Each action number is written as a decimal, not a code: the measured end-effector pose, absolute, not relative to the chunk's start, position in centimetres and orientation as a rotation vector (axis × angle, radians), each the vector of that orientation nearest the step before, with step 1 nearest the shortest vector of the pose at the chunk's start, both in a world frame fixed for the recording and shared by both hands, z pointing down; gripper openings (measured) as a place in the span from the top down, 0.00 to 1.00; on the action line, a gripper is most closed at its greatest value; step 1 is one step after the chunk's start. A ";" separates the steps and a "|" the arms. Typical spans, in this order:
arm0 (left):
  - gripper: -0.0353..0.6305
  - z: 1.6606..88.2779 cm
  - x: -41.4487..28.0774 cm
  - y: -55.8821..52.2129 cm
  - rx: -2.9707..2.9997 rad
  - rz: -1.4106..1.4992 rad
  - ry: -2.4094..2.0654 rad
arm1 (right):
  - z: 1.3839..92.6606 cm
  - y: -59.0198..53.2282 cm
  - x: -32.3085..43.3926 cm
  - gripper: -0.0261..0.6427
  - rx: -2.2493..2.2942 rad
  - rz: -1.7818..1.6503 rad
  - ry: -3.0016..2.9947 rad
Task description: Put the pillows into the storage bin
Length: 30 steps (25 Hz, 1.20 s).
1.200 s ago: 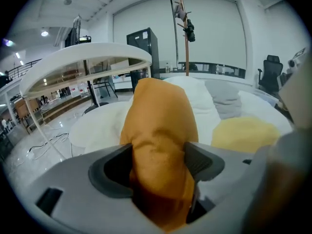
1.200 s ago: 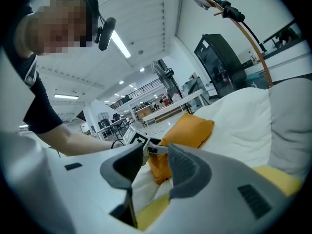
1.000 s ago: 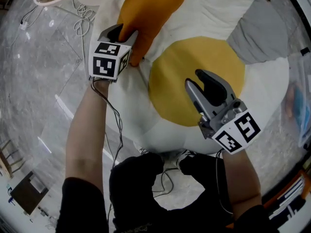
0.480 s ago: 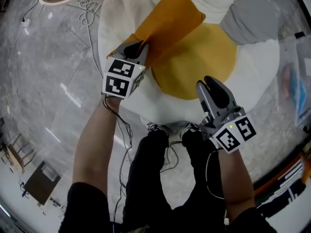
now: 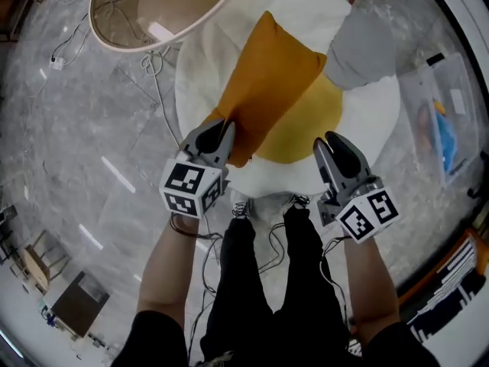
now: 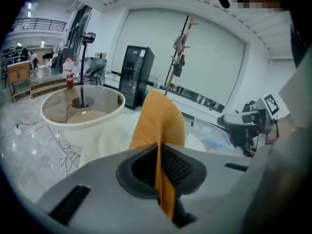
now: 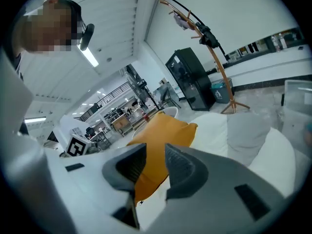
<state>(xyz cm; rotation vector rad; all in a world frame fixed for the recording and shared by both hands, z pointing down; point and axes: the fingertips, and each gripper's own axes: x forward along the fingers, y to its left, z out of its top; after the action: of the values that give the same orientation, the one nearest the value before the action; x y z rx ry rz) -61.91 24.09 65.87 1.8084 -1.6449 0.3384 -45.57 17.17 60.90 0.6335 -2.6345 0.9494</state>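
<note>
Storage bin (image 5: 183, 6) cut off at frame top; left gripper (image 5: 218, 132) clamped on orange pillow (image 5: 271, 82) corner; right gripper (image 5: 332, 145) jaws just narrowed, apart, empty.

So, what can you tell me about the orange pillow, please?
The orange pillow is a square, plain, soft-looking fabric cushion, plump in the middle. The left gripper is shut on its near corner, the thin edge pinched between the jaws. The rest slopes away over the yellow centre of the egg cushion.
</note>
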 end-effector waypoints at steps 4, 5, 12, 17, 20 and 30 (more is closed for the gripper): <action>0.93 56.5 -62.6 23.8 1.868 0.247 -1.698 | 53.9 15.3 -45.6 0.81 0.721 0.851 -2.693; 0.93 54.3 -62.7 23.5 1.888 0.230 -1.707 | 52.1 14.9 -45.6 0.81 0.748 0.830 -2.714; 0.93 40.0 -62.4 23.9 2.006 0.140 -1.743 | 40.5 15.5 -45.1 0.88 0.848 0.692 -2.810; 0.93 31.2 -62.9 24.8 2.109 0.040 -1.785 | 33.8 16.5 -44.5 0.95 0.916 0.556 -2.849; 0.93 27.2 -62.1 25.5 2.184 -0.001 -1.777 | 30.4 17.4 -43.2 0.95 0.959 0.506 -2.870; 0.93 22.3 -56.1 26.7 2.414 -0.067 -1.485 | 25.4 22.9 -34.9 0.95 1.294 0.404 -2.789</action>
<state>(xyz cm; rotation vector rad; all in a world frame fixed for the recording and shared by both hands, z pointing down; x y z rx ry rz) -56.11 26.68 22.25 2.4141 -1.4850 -0.0666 -34.92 22.89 25.38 1.2936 -2.7886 0.4044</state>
